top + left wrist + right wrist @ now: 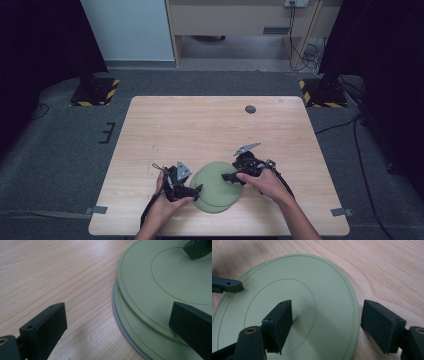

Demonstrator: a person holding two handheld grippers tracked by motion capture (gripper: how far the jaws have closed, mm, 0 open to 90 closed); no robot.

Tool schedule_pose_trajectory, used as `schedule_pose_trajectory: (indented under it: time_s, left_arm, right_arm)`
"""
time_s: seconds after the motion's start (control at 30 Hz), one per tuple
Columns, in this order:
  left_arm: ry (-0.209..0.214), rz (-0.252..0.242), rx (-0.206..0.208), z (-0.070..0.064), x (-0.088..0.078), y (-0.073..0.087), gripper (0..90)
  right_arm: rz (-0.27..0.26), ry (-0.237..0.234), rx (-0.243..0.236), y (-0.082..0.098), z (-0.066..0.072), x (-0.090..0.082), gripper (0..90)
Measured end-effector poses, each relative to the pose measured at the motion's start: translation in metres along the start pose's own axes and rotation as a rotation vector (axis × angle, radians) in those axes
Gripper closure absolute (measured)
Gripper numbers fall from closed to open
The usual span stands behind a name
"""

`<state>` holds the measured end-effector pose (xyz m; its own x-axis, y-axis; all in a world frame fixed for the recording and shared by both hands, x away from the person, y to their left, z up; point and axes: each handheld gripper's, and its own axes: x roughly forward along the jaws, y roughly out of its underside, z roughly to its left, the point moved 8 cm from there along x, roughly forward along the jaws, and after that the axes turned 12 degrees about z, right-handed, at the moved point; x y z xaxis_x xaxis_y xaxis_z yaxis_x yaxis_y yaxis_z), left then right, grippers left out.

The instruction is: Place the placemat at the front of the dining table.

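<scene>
Two pale green plates lie stacked and slightly offset near the table's front edge, the top plate over the lower plate. A thin grey rim shows under the stack. My left gripper is open, its jaws straddling the stack's left edge, one jaw over the wood and one over the top plate. My right gripper is open too, astride the top plate's right rim. Each gripper view shows the other gripper's jaw tip farther across the plate.
The wooden table stretches bare behind the plates, with a grey round cap near its far edge. Tape tabs mark the front corners. Dark stands on striped bases flank the table on the floor.
</scene>
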<state>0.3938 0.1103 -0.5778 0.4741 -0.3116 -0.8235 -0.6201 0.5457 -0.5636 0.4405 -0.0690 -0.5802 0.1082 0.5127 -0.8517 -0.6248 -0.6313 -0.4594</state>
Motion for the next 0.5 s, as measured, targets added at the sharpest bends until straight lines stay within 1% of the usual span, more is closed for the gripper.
schedule_pose_trajectory:
  time_s: [0.13,0.17,0.2,0.23,0.27,0.33,0.43,0.47,0.5]
  left_arm:
    - [-0.003,0.001,0.000,-0.0002,-0.0001,0.0001,0.5]
    - [-0.004,0.002,0.000,-0.0002,-0.0002,0.0001,0.5]
    - [-0.004,0.002,-0.001,-0.0002,-0.0001,0.0001,0.5]
    - [-0.004,0.002,-0.001,-0.0002,-0.0001,0.0001,0.5]
    - [-0.005,0.002,-0.002,-0.0002,0.0000,0.0002,0.5]
    - [-0.005,0.002,-0.002,-0.0003,0.0000,0.0001,0.5]
    - [-0.010,0.001,-0.002,-0.0007,0.0001,0.0000,0.5]
    - [-0.012,0.001,-0.002,-0.0007,0.0000,-0.0001,0.5]
    - [-0.013,0.000,-0.003,-0.0009,0.0001,-0.0001,0.5]
  right_arm:
    - [-0.003,0.002,-0.003,0.0003,0.0007,0.0001,28.6]
    - [-0.007,0.000,0.002,0.0008,0.0003,-0.0003,29.8]
    - [-0.023,-0.009,0.012,0.0017,-0.0012,-0.0013,33.0]
    - [-0.023,-0.009,0.012,0.0017,-0.0012,-0.0013,33.0]
    - [-0.036,-0.014,0.019,0.0028,-0.0030,-0.0024,36.2]
    - [-0.040,-0.016,0.026,0.0033,-0.0033,-0.0027,37.5]
    - [-0.042,-0.005,0.029,0.0030,-0.0040,-0.0035,41.5]
    - [-0.042,-0.005,0.029,0.0030,-0.0040,-0.0035,41.5]
    - [-0.052,0.019,0.023,0.0022,-0.0048,-0.0058,47.3]
